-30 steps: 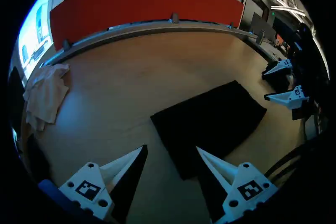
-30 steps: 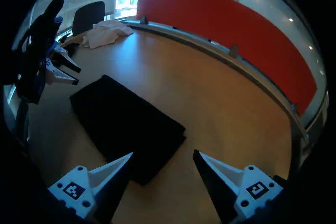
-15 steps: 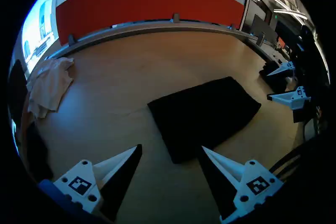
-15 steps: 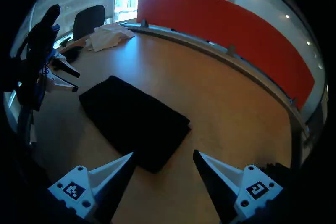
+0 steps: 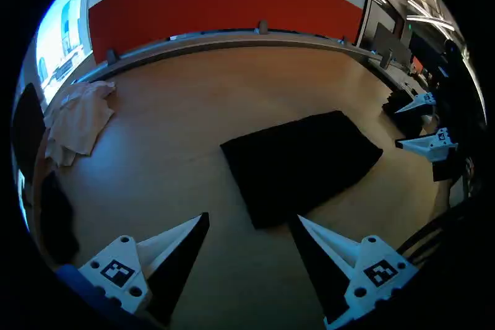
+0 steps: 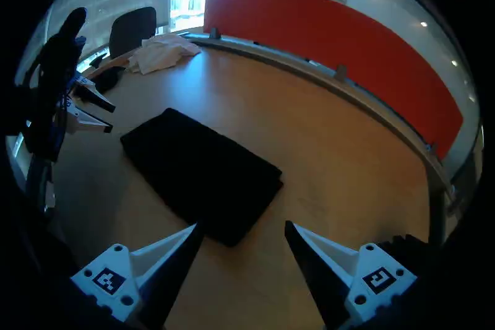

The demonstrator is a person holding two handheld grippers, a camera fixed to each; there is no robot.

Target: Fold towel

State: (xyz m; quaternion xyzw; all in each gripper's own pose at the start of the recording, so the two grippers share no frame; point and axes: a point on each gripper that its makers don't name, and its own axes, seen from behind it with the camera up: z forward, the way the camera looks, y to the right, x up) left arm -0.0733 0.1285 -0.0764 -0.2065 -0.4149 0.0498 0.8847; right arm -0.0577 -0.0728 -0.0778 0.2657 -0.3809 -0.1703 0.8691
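A black towel (image 5: 300, 163) lies folded flat as a rectangle on the wooden table (image 5: 204, 95); the right gripper view has the same towel (image 6: 201, 172) at centre. My left gripper (image 5: 250, 226) hovers open just short of the towel's near corner, nothing between its fingers. My right gripper (image 6: 242, 233) is open too, above the towel's opposite end, apart from the cloth. In the left gripper view the right gripper (image 5: 416, 121) appears far right; in the right gripper view the left gripper (image 6: 108, 119) appears far left, held by a dark-sleeved arm.
A crumpled white cloth (image 5: 77, 119) lies at the table's far end, also the white cloth (image 6: 162, 52) by a dark chair (image 6: 131, 28). A red divider panel (image 5: 223, 5) runs along the table's back edge. Bare wood surrounds the towel.
Both grippers have drawn back and up a little from the towel, so it sits farther from the fingertips. The towel itself has not moved.
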